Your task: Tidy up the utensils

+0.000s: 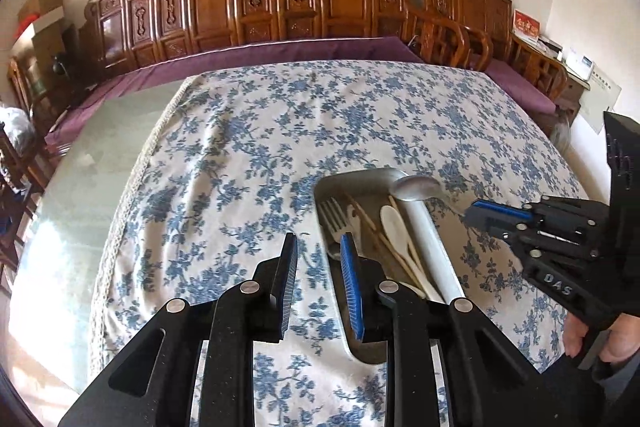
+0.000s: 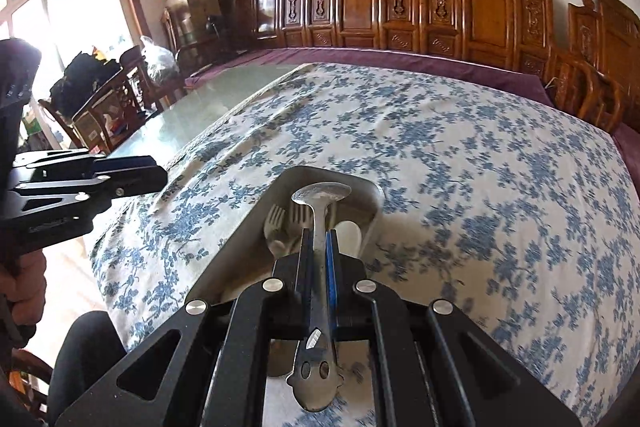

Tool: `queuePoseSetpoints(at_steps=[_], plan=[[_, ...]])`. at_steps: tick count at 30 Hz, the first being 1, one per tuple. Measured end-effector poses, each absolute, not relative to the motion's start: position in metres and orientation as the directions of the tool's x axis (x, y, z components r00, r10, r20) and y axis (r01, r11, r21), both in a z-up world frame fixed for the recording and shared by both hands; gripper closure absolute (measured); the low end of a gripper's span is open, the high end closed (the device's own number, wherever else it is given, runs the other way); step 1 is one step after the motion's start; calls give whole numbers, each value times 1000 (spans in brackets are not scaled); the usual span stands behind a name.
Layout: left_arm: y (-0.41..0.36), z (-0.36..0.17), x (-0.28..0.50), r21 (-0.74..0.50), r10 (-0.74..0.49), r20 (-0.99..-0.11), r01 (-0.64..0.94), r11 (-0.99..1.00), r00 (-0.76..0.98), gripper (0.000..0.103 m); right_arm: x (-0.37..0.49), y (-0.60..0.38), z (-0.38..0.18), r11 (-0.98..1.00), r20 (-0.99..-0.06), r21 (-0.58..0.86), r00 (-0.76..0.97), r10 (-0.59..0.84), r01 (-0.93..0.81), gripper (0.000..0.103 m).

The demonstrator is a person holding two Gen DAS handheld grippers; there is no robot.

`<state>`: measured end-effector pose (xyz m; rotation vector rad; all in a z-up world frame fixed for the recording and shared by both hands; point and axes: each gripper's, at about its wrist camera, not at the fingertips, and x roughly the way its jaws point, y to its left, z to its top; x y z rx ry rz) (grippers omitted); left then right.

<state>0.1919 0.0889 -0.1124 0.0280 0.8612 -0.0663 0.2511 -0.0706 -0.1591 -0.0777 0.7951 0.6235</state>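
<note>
My right tongs (image 2: 318, 247) clamp the slim steel spoon (image 2: 320, 223) by its handle above the shallow metal tray (image 2: 248, 227) of gathered cutlery, ready to drop in, while my left tongs (image 1: 318, 283) hang empty, jaws narrowly parted.

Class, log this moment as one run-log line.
right gripper: shut on metal spoon | left gripper: open, empty | tray: forks, chopsticks, white spoons

Both wrist views look steeply down, close over the shared metal tray (image 1: 362, 175) from opposite sides.
</note>
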Motion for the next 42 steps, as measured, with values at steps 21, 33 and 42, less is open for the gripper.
queuePoseSetpoints(at_steps=[21,33,42], plan=[[132,-133,183,-21,-27,-781,17,1000,624,82,278,-7,-207,857,-754,155,501,424,-491,95],[129,-132,179,-19,-26,-780,17,1000,625,81,269,-5,-215,857,-756,187,486,438,-481,72],[110,-122,170,-21,-37,-765,32,999,644,64,243,-54,-178,873,-691,173,576,437,-455,59]])
